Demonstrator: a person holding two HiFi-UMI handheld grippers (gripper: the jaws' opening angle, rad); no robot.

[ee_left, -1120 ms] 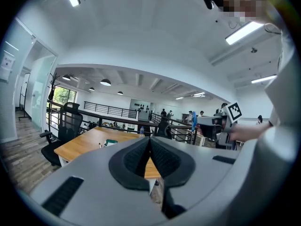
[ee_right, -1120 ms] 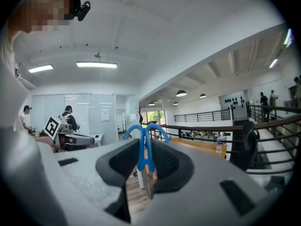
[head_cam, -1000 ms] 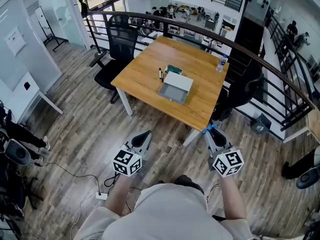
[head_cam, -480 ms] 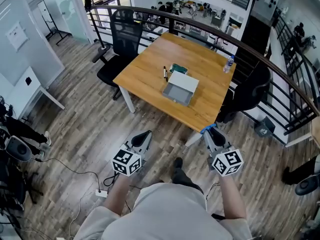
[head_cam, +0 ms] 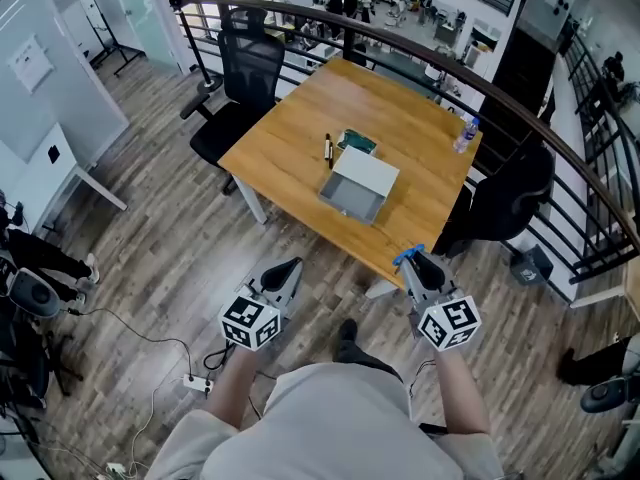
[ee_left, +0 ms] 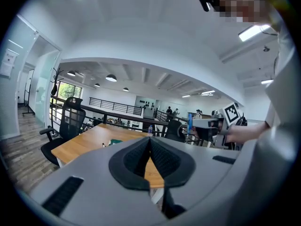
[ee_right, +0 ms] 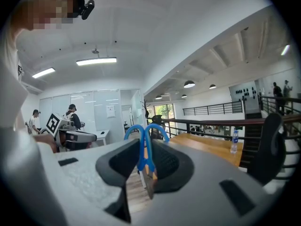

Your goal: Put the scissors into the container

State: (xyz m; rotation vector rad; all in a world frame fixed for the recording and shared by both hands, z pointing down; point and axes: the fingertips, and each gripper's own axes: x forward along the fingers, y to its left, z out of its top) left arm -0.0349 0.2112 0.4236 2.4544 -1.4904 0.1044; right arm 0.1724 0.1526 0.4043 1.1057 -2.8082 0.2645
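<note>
Head view: wooden table [head_cam: 290, 138] stands ahead of the person, who holds both grippers off it, on its near side, over plank floor [head_cam: 170, 268].

Right gripper [head_cam: 412, 260]: jaws clamped on the scissors [head_cam: 408, 256]. In the right gripper view the scissors [ee_right: 143, 147] sit between the pads with the blue handle loops sticking out past the jaw tips and the blades running back toward the camera. The right gripper [ee_right: 146, 159] points along the table's side; in the head view its tip appears beside the table's near corner.

Left gripper [head_cam: 285, 271]: jaws together, pads meeting along a line, nothing between them in the left gripper view [ee_left: 150, 147]. It sits further from the table's near edge than the right one, toward the left.

Container [head_cam: 355, 186]: grey open box with a white flap, on the table, about mid-width and nearer its near edge. Apart from both grippers. The scissors are not in it.

Other items on the table: dark pen [head_cam: 327, 148] just left of the container, green object [head_cam: 355, 141] at its far side, water bottle [head_cam: 465, 133] by the table's far right edge.

Around the table: black office chair [head_cam: 245, 63] at the far left side, second dark chair [head_cam: 510, 193] at the right side, curved railing [head_cam: 420, 53] beyond the far edge.
</note>
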